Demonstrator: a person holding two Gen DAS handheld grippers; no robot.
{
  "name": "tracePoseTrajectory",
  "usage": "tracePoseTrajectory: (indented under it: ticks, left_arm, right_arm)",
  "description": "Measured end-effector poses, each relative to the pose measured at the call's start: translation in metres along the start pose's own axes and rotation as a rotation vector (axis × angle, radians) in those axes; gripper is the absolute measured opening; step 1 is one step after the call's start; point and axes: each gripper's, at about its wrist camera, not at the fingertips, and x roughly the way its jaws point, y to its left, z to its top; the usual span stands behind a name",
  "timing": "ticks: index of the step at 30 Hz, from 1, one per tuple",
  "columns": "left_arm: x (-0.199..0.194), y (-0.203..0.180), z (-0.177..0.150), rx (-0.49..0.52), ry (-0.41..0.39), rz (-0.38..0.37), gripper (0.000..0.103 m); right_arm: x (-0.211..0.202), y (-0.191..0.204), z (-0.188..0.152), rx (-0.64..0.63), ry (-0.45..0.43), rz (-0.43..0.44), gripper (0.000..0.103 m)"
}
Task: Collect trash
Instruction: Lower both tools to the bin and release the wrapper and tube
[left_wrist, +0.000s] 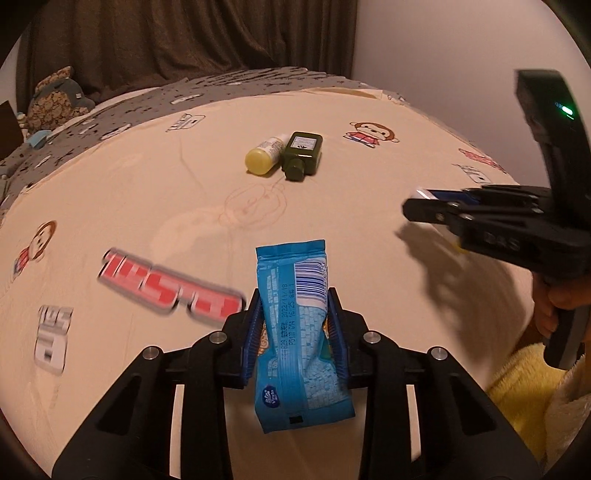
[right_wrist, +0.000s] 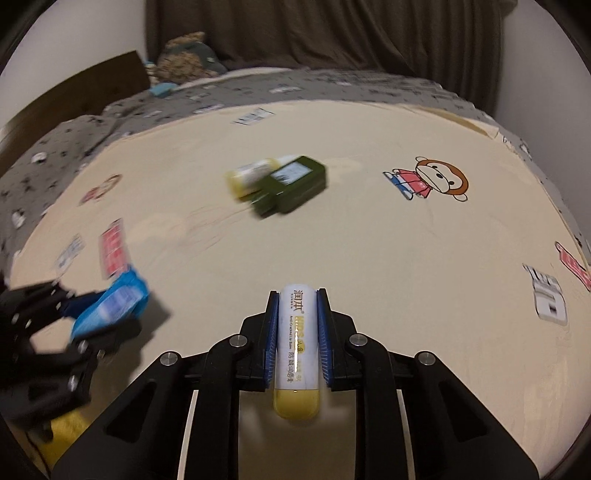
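My left gripper (left_wrist: 294, 295) is shut on a blue snack wrapper (left_wrist: 295, 332), held above the cream bedsheet (left_wrist: 147, 192); it also shows in the right wrist view (right_wrist: 110, 306) at the left. My right gripper (right_wrist: 297, 295) is shut on a white lip balm tube with a yellow cap (right_wrist: 297, 350); it shows at the right of the left wrist view (left_wrist: 424, 206). A yellow-capped white bottle (left_wrist: 264, 155) and a dark green bottle (left_wrist: 301, 155) lie side by side, touching, farther out on the bed; the right wrist view shows them blurred (right_wrist: 255, 175) (right_wrist: 291, 184).
Grey patterned bedding (left_wrist: 110, 110) and a plush toy (left_wrist: 55, 96) lie at the far side. A brown curtain (left_wrist: 184, 37) hangs behind. A yellow towel (left_wrist: 524, 384) lies at the near right edge. The sheet carries monkey prints (right_wrist: 432, 181).
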Motion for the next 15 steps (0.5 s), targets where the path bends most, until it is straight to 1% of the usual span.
tracePoseTrajectory:
  ticks: [3, 6, 10, 15]
  left_arm:
    - [-0.023, -0.006, -0.024, 0.007, -0.016, -0.003, 0.031]
    - [-0.04, -0.008, -0.043, 0.004, -0.029, -0.017, 0.03]
    - [-0.063, -0.013, -0.072, 0.0, -0.049, -0.011, 0.029]
    - [-0.079, -0.022, -0.114, -0.006, -0.034, -0.03, 0.029]
  right_arm:
    - [-0.031, 0.019, -0.027, -0.035, -0.038, 0.029, 0.021]
    - [-0.051, 0.033, -0.051, -0.058, -0.052, 0.057, 0.021]
    - [-0.07, 0.047, -0.08, -0.063, -0.074, 0.074, 0.021]
    - [-0.08, 0.057, -0.111, -0.037, -0.082, 0.095, 0.021]
